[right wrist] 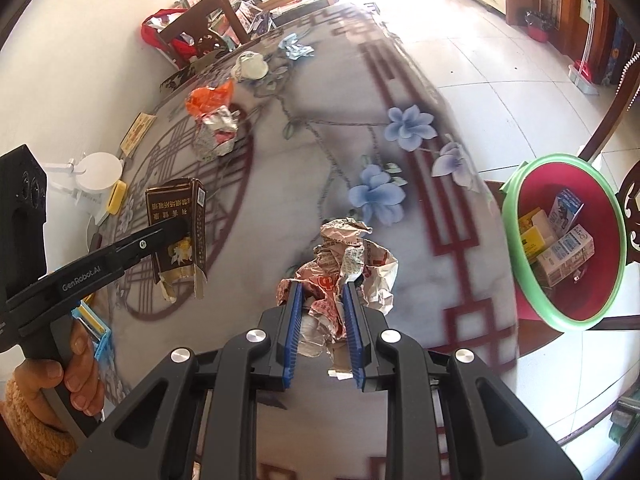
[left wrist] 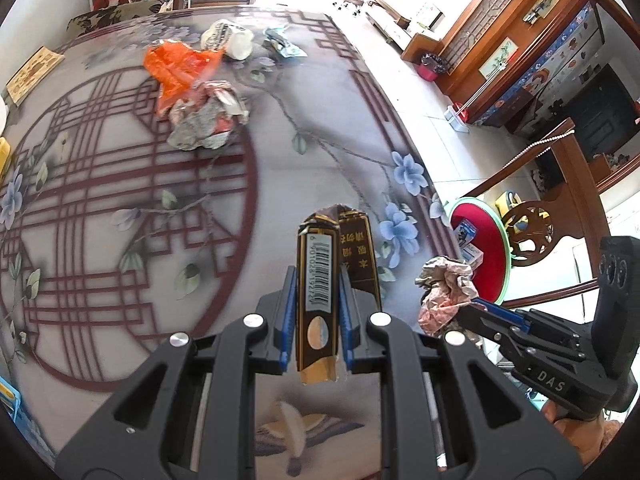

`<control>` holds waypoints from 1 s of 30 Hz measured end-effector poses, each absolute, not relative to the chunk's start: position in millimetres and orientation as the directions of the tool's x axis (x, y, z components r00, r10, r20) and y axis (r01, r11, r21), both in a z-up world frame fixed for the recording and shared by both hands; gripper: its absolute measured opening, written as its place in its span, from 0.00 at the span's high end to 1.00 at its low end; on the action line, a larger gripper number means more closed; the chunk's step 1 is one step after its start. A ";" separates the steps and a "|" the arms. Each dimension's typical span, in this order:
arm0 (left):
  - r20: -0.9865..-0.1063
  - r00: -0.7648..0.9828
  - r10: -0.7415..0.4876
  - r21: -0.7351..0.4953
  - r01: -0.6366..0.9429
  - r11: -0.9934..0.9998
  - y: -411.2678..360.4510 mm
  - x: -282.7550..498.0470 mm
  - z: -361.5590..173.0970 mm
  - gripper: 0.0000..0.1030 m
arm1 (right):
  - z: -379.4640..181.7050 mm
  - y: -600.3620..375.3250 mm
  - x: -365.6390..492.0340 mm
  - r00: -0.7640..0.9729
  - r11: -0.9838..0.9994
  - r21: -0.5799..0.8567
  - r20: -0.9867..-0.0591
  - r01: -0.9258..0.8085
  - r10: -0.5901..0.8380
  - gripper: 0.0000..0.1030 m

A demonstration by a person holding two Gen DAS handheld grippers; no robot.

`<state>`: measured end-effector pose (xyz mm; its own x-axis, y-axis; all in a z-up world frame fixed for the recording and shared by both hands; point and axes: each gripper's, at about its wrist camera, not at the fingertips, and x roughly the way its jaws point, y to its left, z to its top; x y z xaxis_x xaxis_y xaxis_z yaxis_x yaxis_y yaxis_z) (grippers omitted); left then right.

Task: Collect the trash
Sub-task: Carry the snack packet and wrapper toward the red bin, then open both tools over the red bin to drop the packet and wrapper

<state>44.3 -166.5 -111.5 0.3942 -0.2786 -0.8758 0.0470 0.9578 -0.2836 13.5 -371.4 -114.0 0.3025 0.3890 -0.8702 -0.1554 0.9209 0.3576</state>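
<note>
Now my left claw (left wrist: 318, 300) clamps a box (left wrist: 320, 280) | right claw (right wrist: 322, 312) grips crumpled paper (right wrist: 344, 264) | both angled down over the table (left wrist: 280, 152)

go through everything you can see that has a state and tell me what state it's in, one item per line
Left gripper: shut on the brown box.
Brown box: flattened, torn, held off the table.
Right gripper: shut on the crumpled paper.
Crumpled paper: wadded, held up.
Red bin: open, cartons inside.
Orange bag: crumpled on the table.
Foil wrapper: crumpled on the table.
</note>
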 end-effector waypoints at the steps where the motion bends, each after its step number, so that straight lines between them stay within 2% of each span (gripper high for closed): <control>1: -0.876 0.394 -0.278 -0.283 0.048 0.958 -169.6 45.2 -111.1 0.82 | -114.1 -374.3 14.1 0.303 0.921 0.359 -0.870 -0.154 0.390 0.80; 12: -0.880 0.394 -0.266 -0.262 0.067 0.963 -213.0 52.5 -104.5 0.82 | -111.3 -429.5 24.5 0.336 0.918 0.381 -0.855 -0.110 0.395 0.79; 25: -0.886 0.357 -0.298 -0.251 0.172 0.953 -298.7 72.0 -104.4 0.82 | -107.4 -558.1 36.6 0.434 0.930 0.357 -0.854 0.090 0.286 0.79; 27: -0.884 0.351 -0.308 -0.252 0.198 0.947 -315.7 76.4 -102.9 0.82 | -107.5 -575.0 40.3 0.444 0.929 0.352 -0.855 0.114 0.269 0.77; 28: -0.883 0.349 -0.313 -0.251 0.212 0.944 -324.4 78.9 -102.4 0.82 | -107.8 -582.1 41.9 0.450 0.927 0.354 -0.853 0.126 0.264 0.73; 30: -0.883 0.343 -0.320 -0.249 0.236 0.939 -340.2 83.3 -101.2 0.82 | -108.4 -597.1 45.4 0.462 0.917 0.369 -0.847 0.153 0.264 0.56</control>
<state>83.3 -340.2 -101.2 0.3426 -0.3200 -0.8833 0.2364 0.9393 -0.2487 45.4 -597.1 -108.4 0.4616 0.2644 -0.8468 0.1527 0.9167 0.3694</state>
